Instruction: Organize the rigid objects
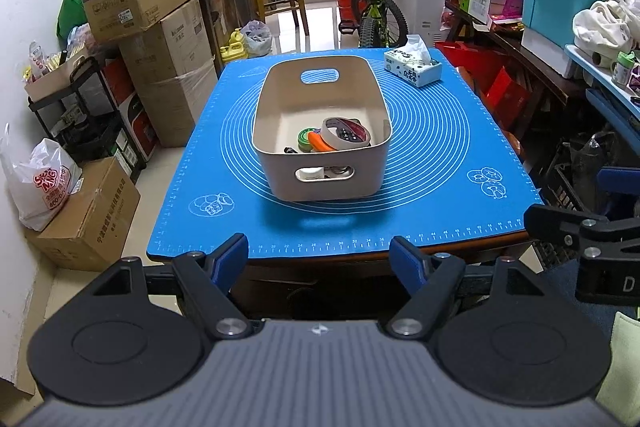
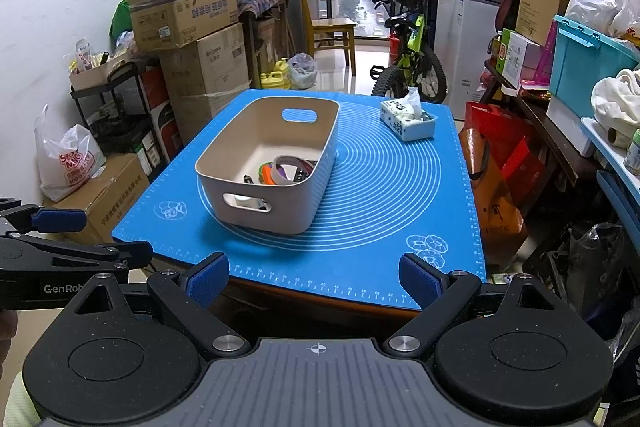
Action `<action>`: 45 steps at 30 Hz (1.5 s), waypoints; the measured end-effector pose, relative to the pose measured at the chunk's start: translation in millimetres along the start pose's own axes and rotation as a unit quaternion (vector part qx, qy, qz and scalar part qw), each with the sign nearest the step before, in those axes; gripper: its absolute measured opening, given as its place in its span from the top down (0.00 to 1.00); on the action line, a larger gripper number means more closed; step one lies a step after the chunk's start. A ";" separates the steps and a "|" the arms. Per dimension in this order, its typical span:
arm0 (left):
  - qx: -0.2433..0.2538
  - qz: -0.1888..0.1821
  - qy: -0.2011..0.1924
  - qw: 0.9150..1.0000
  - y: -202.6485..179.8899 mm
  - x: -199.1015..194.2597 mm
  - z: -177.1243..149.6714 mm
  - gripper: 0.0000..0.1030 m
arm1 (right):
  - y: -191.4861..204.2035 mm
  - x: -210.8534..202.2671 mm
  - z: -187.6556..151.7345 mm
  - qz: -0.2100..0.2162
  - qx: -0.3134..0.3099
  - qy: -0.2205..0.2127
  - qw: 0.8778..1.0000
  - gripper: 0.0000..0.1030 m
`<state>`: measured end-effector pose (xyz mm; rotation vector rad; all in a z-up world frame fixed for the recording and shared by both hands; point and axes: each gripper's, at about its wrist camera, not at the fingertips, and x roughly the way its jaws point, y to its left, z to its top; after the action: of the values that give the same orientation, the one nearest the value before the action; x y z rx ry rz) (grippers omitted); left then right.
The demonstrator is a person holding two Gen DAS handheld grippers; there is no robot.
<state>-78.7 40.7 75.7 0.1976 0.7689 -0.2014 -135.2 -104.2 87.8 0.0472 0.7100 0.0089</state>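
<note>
A beige bin (image 1: 280, 99) (image 2: 224, 183) with cut-out handles stands in the middle of the blue mat (image 1: 440, 155) (image 2: 380, 187). Inside it lie a tape roll (image 1: 334, 139) (image 2: 282, 173), an orange item (image 1: 320, 143), a green-lidded round thing (image 1: 306, 138) and other small objects. My left gripper (image 1: 320, 255) is open and empty, held before the table's near edge. My right gripper (image 2: 314, 281) is open and empty, also before the near edge, to the right of the left one. Each gripper shows at the side of the other's view.
A tissue box (image 1: 414, 65) (image 2: 408, 119) sits at the mat's far right corner. Stacked cardboard boxes (image 1: 160, 39) line the left wall. A bicycle (image 1: 374, 7) and a wooden chair (image 2: 328, 23) stand behind the table. Shelves with clutter (image 1: 560, 11) run along the right.
</note>
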 end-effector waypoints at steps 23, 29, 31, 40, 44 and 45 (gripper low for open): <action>0.007 0.000 -0.002 1.000 -2.5 -2.7 0.2 0.23 | -2.5 -1.1 -3.9 -0.003 0.003 -0.001 1.000 0.10; 0.007 0.000 -0.003 1.000 -3.0 -3.4 0.8 0.22 | -1.7 -1.4 -4.4 -0.004 0.004 -0.001 1.000 0.10; 0.007 0.001 -0.004 1.000 -2.6 -4.2 1.1 0.22 | -1.8 -1.9 -4.8 -0.004 0.003 -0.001 1.000 0.10; 0.009 0.000 -0.006 1.000 -2.0 -5.3 2.7 0.21 | -2.3 -1.8 -4.3 -0.004 0.004 0.000 1.000 0.10; 0.009 0.001 -0.007 1.000 -1.9 -5.3 2.9 0.21 | -2.6 -1.6 -3.9 -0.004 0.004 0.000 1.000 0.10; 0.009 0.001 -0.007 1.000 -2.0 -5.2 2.8 0.21 | -2.7 -1.6 -3.9 -0.003 0.004 0.000 1.000 0.10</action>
<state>-80.9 38.6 81.2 0.2148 0.7540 -0.2082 -139.0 -106.7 85.8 0.0526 0.7096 -0.0005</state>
